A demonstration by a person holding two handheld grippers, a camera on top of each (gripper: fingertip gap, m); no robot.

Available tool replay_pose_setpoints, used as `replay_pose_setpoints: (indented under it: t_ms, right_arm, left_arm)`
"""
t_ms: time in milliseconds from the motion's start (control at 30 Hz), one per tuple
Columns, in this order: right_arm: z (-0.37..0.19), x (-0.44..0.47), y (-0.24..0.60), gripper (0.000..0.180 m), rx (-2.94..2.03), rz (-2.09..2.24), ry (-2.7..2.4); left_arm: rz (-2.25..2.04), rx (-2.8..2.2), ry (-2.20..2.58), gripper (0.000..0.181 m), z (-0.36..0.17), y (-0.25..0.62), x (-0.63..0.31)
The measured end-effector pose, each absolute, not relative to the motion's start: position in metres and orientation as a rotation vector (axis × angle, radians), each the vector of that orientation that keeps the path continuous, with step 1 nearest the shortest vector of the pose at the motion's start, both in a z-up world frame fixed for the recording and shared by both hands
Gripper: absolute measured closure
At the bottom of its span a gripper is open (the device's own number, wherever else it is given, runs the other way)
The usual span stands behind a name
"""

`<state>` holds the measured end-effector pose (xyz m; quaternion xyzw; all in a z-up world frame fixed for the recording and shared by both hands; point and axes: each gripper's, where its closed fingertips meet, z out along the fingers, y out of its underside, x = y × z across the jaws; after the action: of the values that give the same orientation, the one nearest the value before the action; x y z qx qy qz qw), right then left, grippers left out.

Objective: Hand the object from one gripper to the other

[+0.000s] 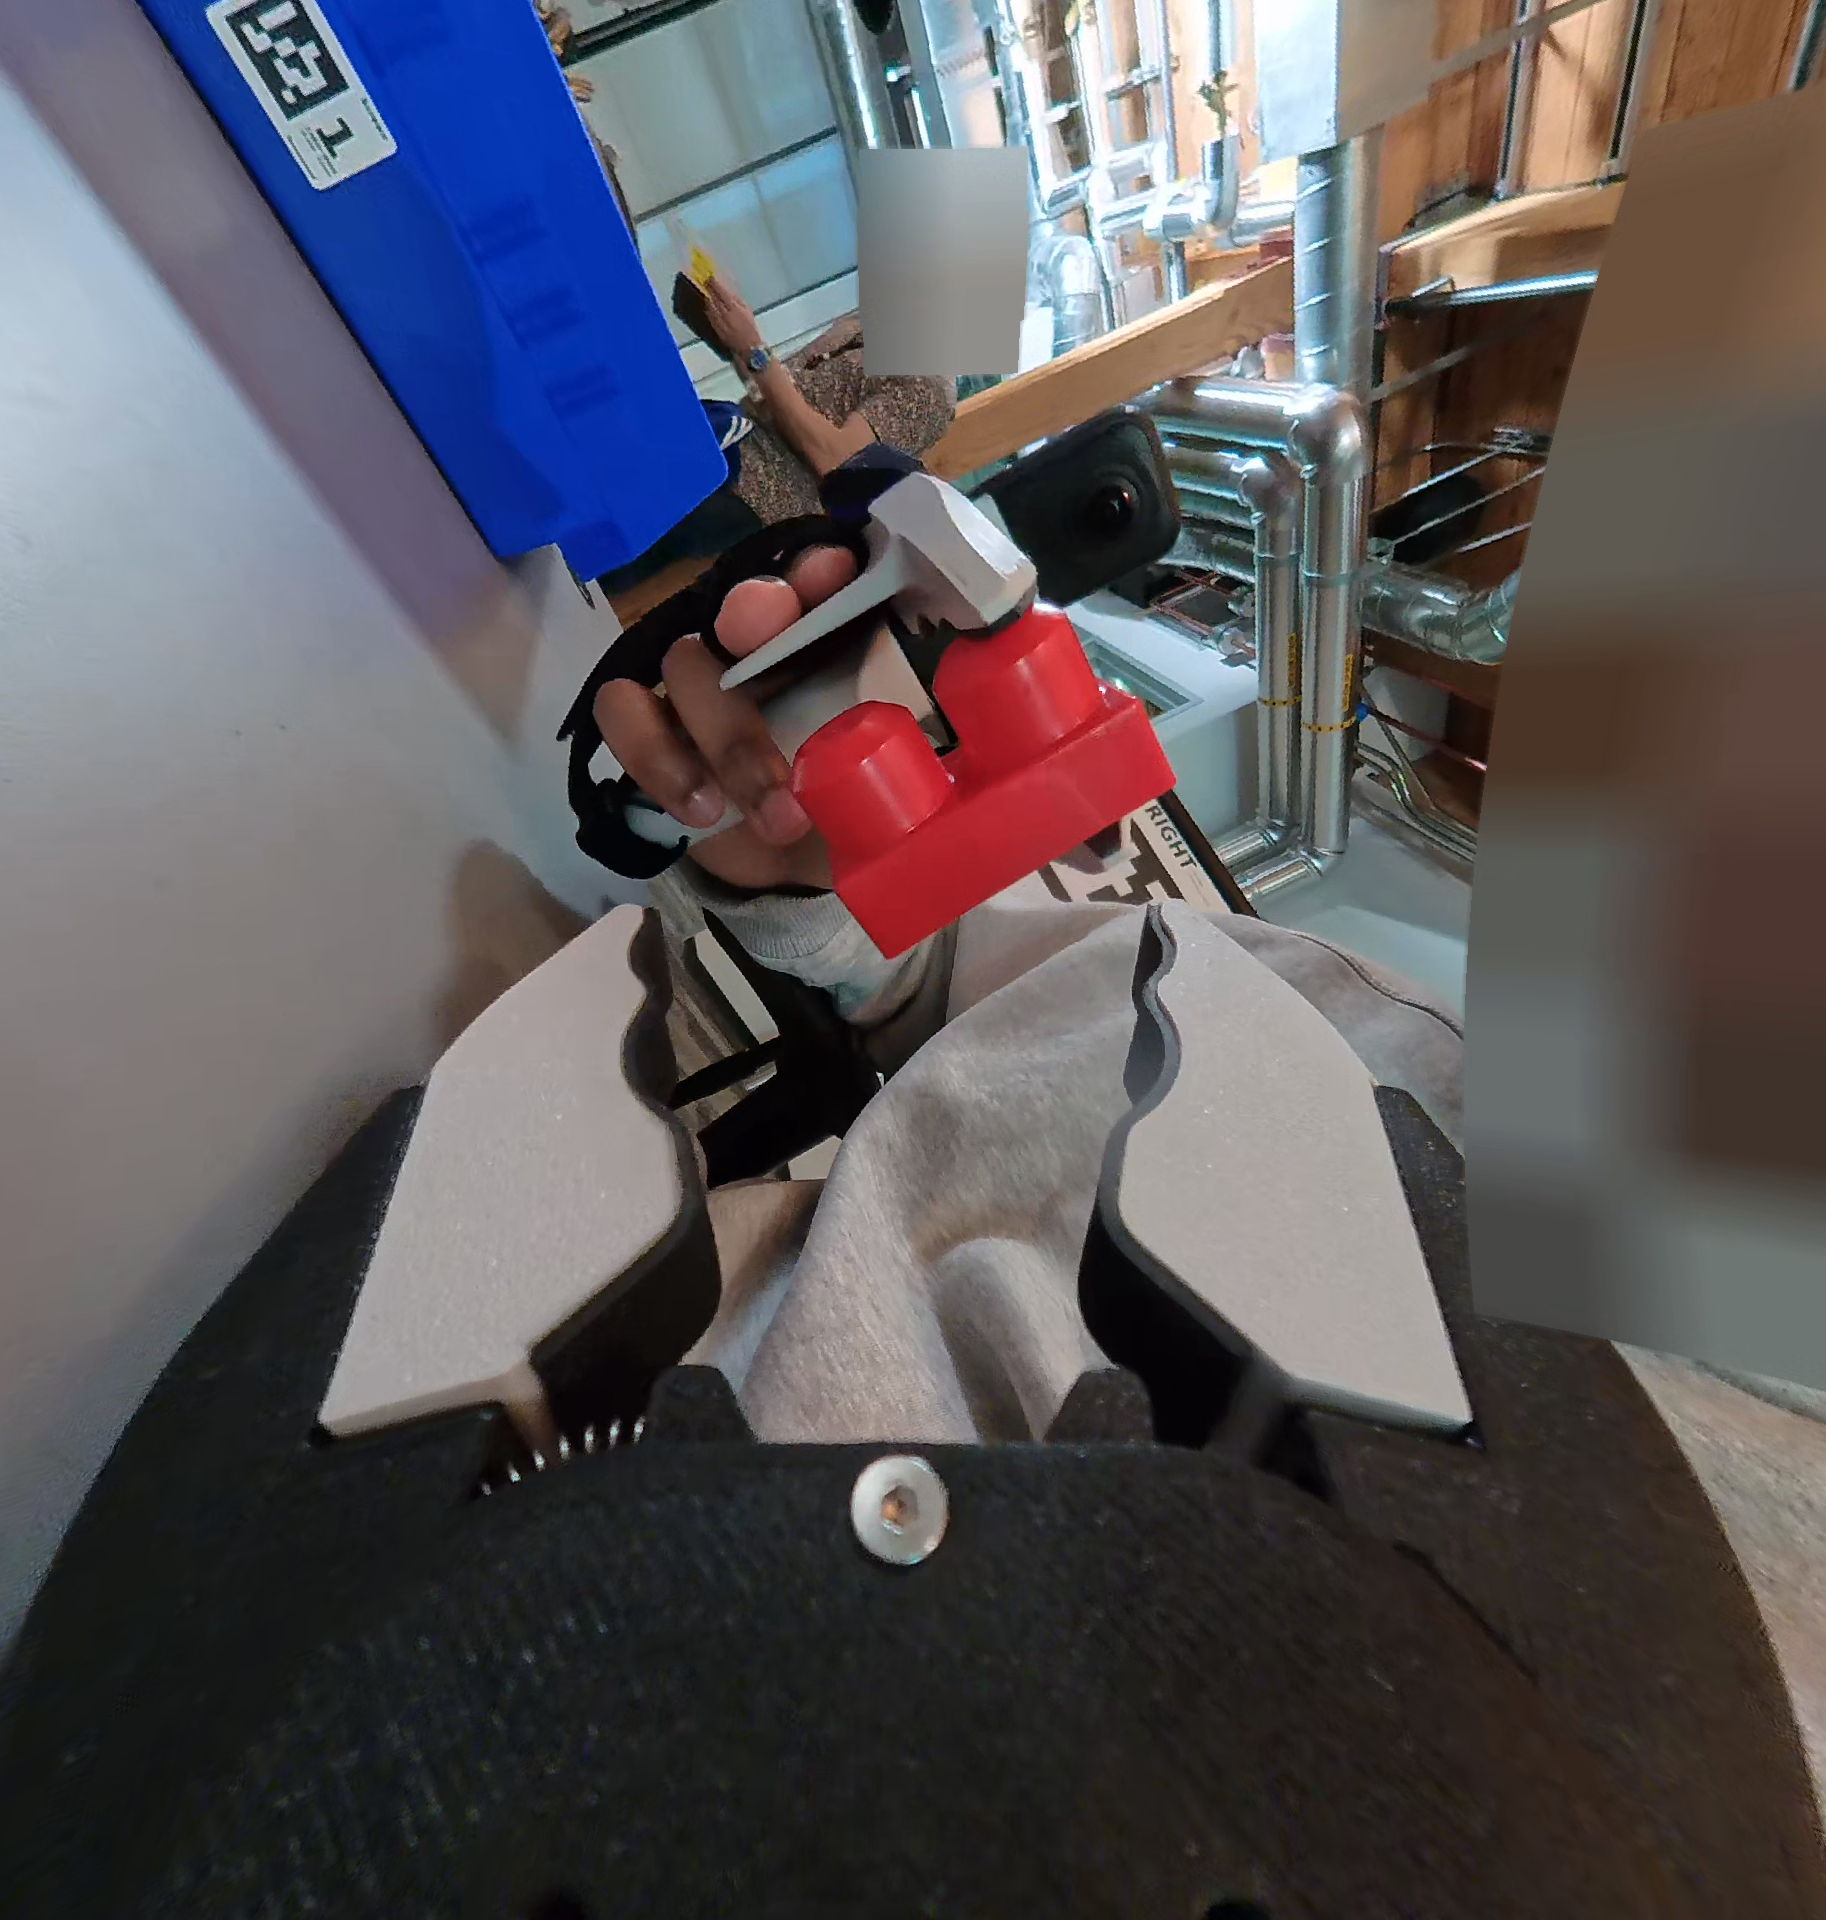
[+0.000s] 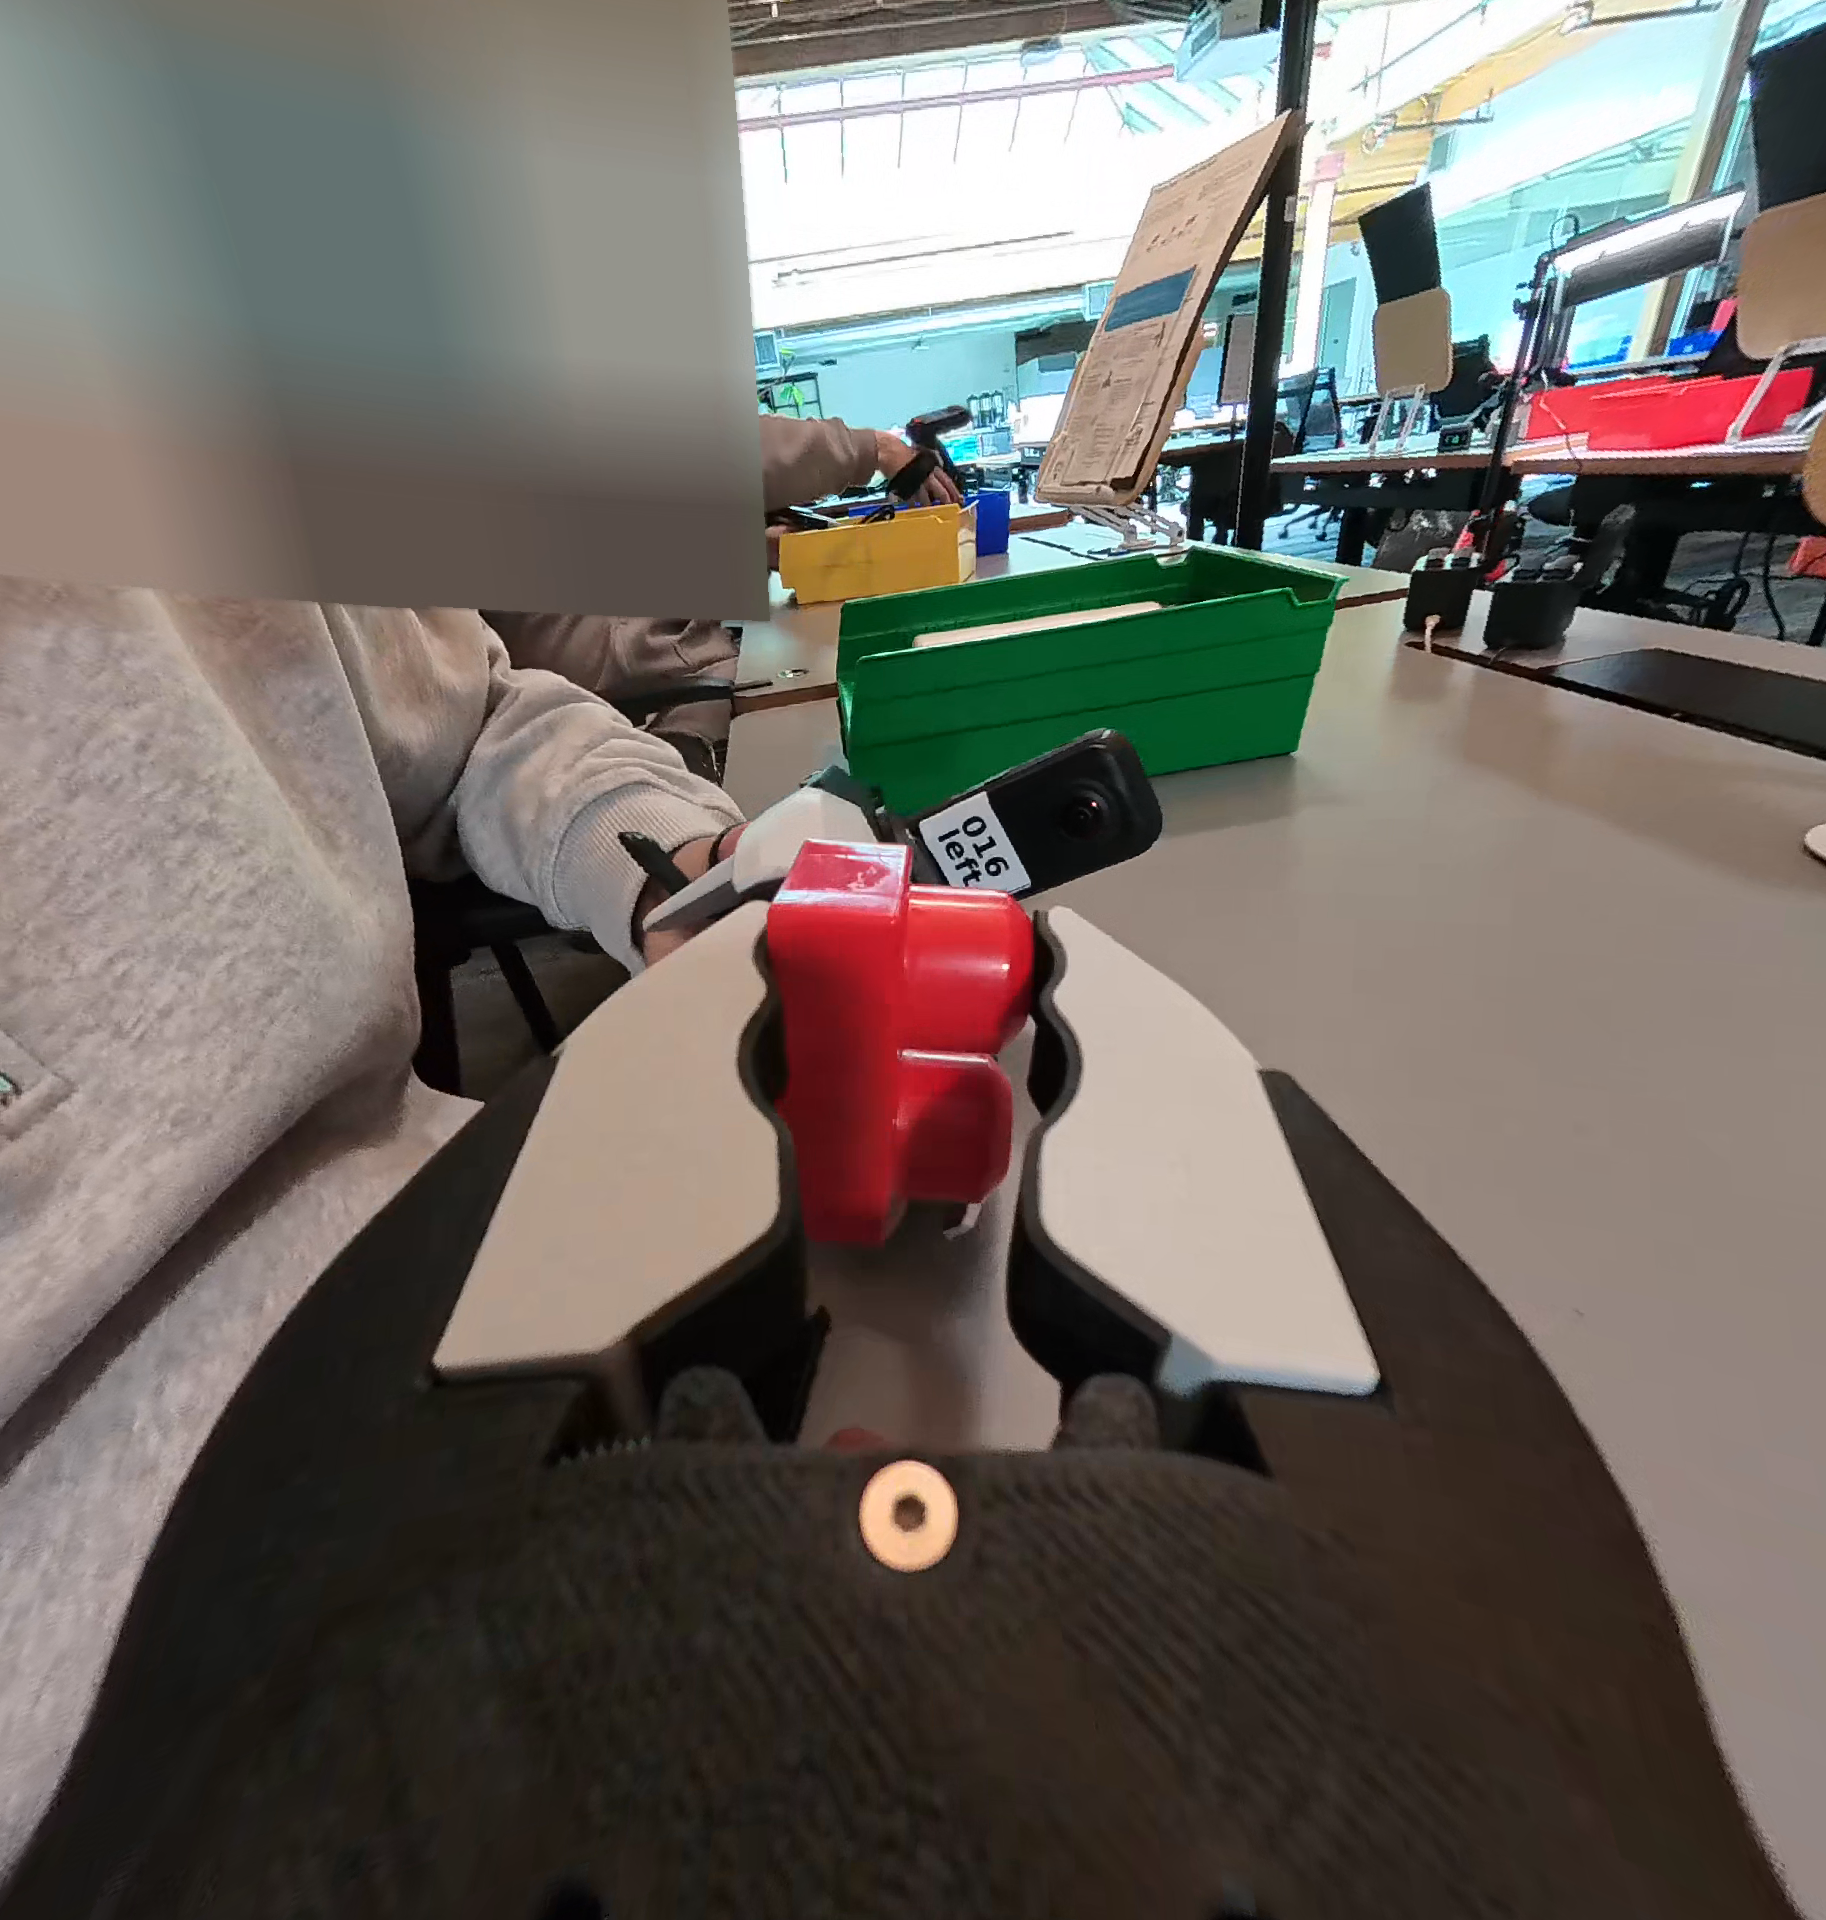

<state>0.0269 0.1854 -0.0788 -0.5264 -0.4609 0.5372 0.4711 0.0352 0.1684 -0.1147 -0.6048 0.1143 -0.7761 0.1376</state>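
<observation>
Brick (image 2: 893,1049) between right tool (image 2: 904,961) fingers

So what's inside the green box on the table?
The green box has something flat and pale lying in it, only its top edge peeking over the front wall. The rest of the inside is hidden by that wall, so anything else in there cannot be seen.

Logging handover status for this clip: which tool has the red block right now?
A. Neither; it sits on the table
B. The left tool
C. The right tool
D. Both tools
C: the right tool is shut on the red block, while the left tool is open and empty.
</observation>
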Motion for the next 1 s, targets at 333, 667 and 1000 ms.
replay_pose_setpoints:
  t_ms: [333,667,1000]
  right_arm:
    - [-0.081,0.025,0.185,0.134,-1.298,1.329,-1.138]
    - [-0.114,0.025,0.204,0.134,-1.478,1.018,-1.248]
    - [-0.166,0.035,0.222,0.135,-1.566,0.064,-1.574]
  left_arm:
    - [-2.274,-1.731,0.326,0.100,-0.113,0.168,0.034]
    - [-2.071,-1.801,0.402,0.119,-0.121,0.174,0.031]
    - [-1.357,-2.038,0.688,0.115,-0.156,0.192,0.020]
